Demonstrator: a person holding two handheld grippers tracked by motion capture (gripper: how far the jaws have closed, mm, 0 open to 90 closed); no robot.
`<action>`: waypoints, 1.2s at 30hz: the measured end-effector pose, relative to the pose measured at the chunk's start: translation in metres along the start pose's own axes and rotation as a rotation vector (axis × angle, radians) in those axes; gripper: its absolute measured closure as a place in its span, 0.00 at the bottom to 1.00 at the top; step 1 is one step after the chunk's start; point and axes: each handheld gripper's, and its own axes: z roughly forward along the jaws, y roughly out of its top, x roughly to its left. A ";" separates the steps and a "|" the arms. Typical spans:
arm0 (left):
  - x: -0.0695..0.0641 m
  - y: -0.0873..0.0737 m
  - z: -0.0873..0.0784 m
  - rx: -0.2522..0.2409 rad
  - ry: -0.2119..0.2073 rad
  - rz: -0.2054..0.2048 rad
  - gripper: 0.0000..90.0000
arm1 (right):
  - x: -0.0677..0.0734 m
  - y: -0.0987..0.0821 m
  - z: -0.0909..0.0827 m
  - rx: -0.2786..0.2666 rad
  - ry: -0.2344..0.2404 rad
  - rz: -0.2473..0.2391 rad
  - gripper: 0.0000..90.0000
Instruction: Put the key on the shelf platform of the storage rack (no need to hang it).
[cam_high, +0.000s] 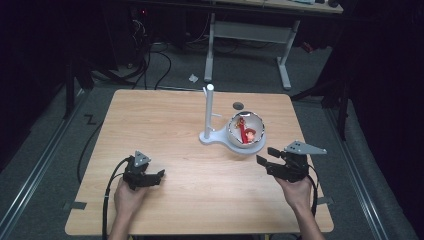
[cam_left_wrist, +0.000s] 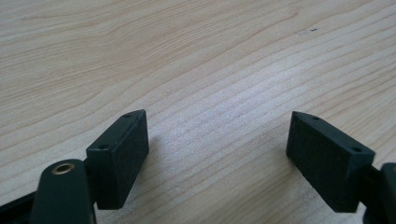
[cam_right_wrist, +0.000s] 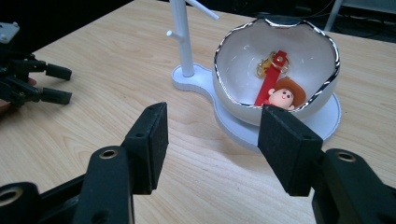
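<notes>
Keychain (cam_right_wrist: 275, 91) inside bowl (cam_right_wrist: 233, 51), beside stand (cam_right_wrist: 180, 37)

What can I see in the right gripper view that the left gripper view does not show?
The right gripper view has the white bowl with a silver rim on its white stand, a small figure keychain with a red strap lying inside the bowl, the thin white post rising from the stand, and the left gripper farther off. The left gripper view has its own open black fingers close above bare wood. Both views share the light wooden table and a pair of open black fingers in front.
</notes>
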 end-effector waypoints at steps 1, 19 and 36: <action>0.000 0.000 0.000 0.000 0.000 0.000 0.24 | 0.000 -0.001 0.002 0.002 0.005 0.005 0.48; 0.000 0.000 0.000 0.000 0.000 0.001 0.24 | 0.010 -0.009 0.035 0.036 0.041 0.000 0.48; 0.000 0.000 0.000 0.000 0.000 -0.001 0.24 | 0.015 -0.018 0.060 0.071 0.062 0.006 0.48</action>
